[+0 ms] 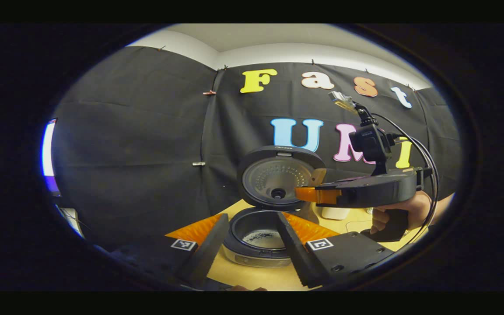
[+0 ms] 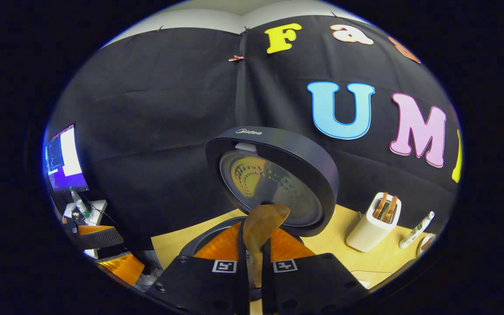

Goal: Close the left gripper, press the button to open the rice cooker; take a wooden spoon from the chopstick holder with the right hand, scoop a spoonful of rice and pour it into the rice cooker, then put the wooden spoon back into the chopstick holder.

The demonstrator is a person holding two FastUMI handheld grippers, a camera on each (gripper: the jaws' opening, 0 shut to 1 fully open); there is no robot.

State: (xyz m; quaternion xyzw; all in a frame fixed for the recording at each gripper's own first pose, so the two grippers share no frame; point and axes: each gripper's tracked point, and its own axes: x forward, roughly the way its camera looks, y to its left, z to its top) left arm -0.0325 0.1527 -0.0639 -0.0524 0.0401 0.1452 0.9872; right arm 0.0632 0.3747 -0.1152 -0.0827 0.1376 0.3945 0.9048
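1. the cooker sits on a pale wood table, its round lid standing open and upright behind the pot.
2. inside the dark, smooth pot there is a small pale patch on the bottom that looks like rice.
3. the left gripper hovers near the cooker's front, its two fingers spread apart to either side of the pot and holding nothing.
4. the right gripper is clamped on the spoon, both fingers pressed against the flat handle, with the bowl of the spoon pointing up toward the lid's perforated metal inner plate.
5. from the left gripper view, the right gripper hangs above the pot's right side, held by a hand.
6. the spoon looks light, stiff and thin; its smooth wood could twist between the pads, so a hold low on the handle, flat faces against the pads, seems safest.
7. the holder, a pale rounded tub with two more wooden utensils standing in it, is on the table far right of the cooker.
8. whether the spoon holds any rice cannot be told.
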